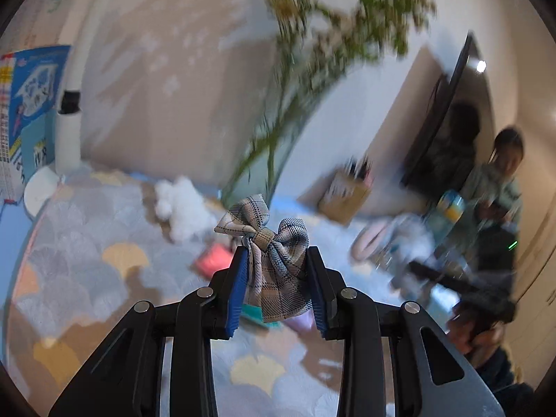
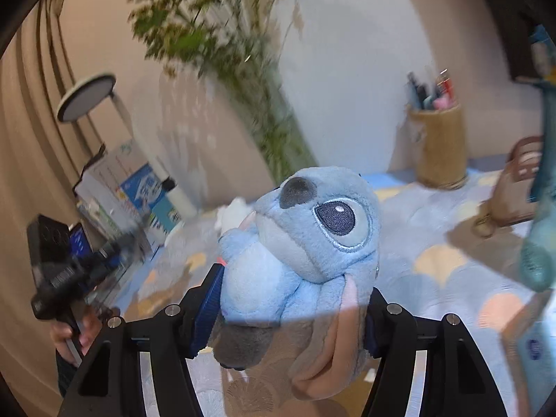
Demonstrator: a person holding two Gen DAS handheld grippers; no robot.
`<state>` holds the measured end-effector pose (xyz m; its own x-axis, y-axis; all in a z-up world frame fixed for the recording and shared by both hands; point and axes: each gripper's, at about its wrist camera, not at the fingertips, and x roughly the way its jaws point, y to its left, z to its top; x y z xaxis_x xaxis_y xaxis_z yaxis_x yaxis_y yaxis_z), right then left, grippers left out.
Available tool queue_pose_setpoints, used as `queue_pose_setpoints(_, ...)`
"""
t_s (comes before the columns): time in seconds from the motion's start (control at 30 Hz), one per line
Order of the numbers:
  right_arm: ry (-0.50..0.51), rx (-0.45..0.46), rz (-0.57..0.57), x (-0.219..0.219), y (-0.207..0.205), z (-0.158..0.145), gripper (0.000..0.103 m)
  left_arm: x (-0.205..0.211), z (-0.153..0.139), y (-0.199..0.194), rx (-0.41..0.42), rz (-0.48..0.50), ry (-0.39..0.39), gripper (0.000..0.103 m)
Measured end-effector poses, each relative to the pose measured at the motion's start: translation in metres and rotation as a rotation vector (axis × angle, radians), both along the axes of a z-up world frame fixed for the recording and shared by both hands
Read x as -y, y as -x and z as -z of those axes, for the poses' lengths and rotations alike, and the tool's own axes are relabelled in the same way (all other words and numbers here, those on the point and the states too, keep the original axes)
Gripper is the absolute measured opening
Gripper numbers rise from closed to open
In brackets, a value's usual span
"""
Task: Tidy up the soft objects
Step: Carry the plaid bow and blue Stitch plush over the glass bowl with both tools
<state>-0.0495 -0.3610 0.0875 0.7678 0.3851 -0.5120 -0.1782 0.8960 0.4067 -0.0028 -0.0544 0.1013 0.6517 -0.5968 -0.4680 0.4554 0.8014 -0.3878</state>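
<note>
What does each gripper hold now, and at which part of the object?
The left gripper holds a plaid fabric bow by its hanging tails. The right gripper holds a blue plush toy by its body, below the head.

Your left gripper (image 1: 276, 274) is matte black, with two angular arms in the lower frame, each with long slots cut through and round silver screws at the joints. Its fingers (image 1: 238, 292) carry ribbed blue pads on their inner faces. Your right gripper (image 2: 288, 307) has the same black build, silver screws and ribbed blue pads (image 2: 208, 307). Your hand (image 2: 74, 332) at lower left shows bare skin.
</note>
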Motion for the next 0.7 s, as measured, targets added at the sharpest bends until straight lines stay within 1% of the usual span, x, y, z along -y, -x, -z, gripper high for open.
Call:
queue_pose_setpoints(0.03,-0.005,0.002,0.007,0.004,0.004,-0.003,0.065,0.010,0.000,0.003,0.002,0.002,-0.031,0.030)
queue_pose_setpoints(0.07,-0.013,0.001,0.015,0.010,0.010,-0.006,0.065,0.018,-0.001,0.008,0.013,0.021,-0.045,0.030)
queue_pose_setpoints(0.17,-0.041,-0.007,0.029,0.028,0.034,-0.008,0.065,0.045,-0.009,0.029,0.055,0.136,-0.072,0.030)
queue_pose_setpoints(0.23,-0.043,-0.013,0.038,0.036,0.050,-0.009,0.065,0.063,-0.016,0.043,0.080,0.181,-0.110,0.030)
queue_pose_setpoints(0.4,-0.042,0.003,0.074,0.054,0.100,-0.008,0.065,0.120,-0.028,0.079,0.088,0.338,-0.154,0.030)
queue_pose_setpoints(0.43,-0.033,0.027,0.096,0.057,0.113,-0.011,0.065,0.138,-0.030,0.090,0.098,0.379,-0.175,0.030)
queue_pose_setpoints(0.5,0.013,0.110,0.162,0.063,0.140,-0.020,0.065,0.164,-0.033,0.106,0.117,0.438,-0.206,0.030)
queue_pose_setpoints(0.57,0.039,0.175,0.194,0.067,0.162,-0.029,0.065,0.195,-0.035,0.126,0.139,0.521,-0.232,0.030)
queue_pose_setpoints(0.67,0.054,0.239,0.220,0.074,0.192,-0.042,0.066,0.235,-0.040,0.152,0.184,0.615,-0.271,0.030)
queue_pose_setpoints(0.7,0.064,0.247,0.237,0.076,0.199,-0.045,0.066,0.244,-0.042,0.158,0.206,0.620,-0.284,0.030)
